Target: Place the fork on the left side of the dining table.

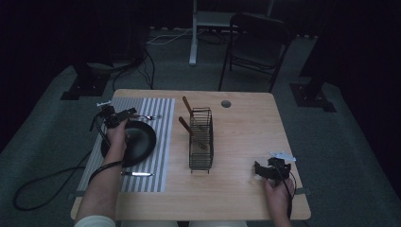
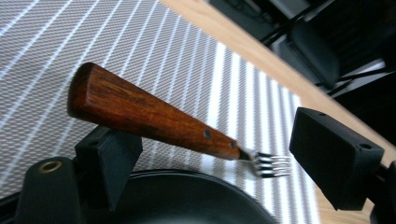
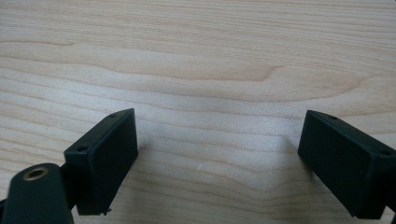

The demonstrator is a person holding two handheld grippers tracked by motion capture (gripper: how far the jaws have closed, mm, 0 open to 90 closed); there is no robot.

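Note:
A fork [image 2: 154, 114] with a brown wooden handle lies on the striped placemat [image 2: 140, 46] just past the far rim of a black plate [image 2: 187, 198]. My left gripper [image 2: 212, 142] is open around it: the handle crosses over the left jaw and the right jaw stands well clear of the tines. From above, the left gripper [image 1: 118, 116] sits at the plate's [image 1: 137, 139] far-left edge, with the fork [image 1: 147, 117] pointing right. My right gripper [image 1: 262, 170] rests near the table's front right, and its jaws [image 3: 217, 149] are open over bare wood.
A black wire basket [image 1: 201, 139] with two wooden-handled utensils [image 1: 187, 108] stands at mid-table. A knife [image 1: 137, 174] lies on the placemat [image 1: 163, 142] in front of the plate. A round hole [image 1: 226, 103] marks the table's far side. A folding chair [image 1: 257, 47] stands beyond.

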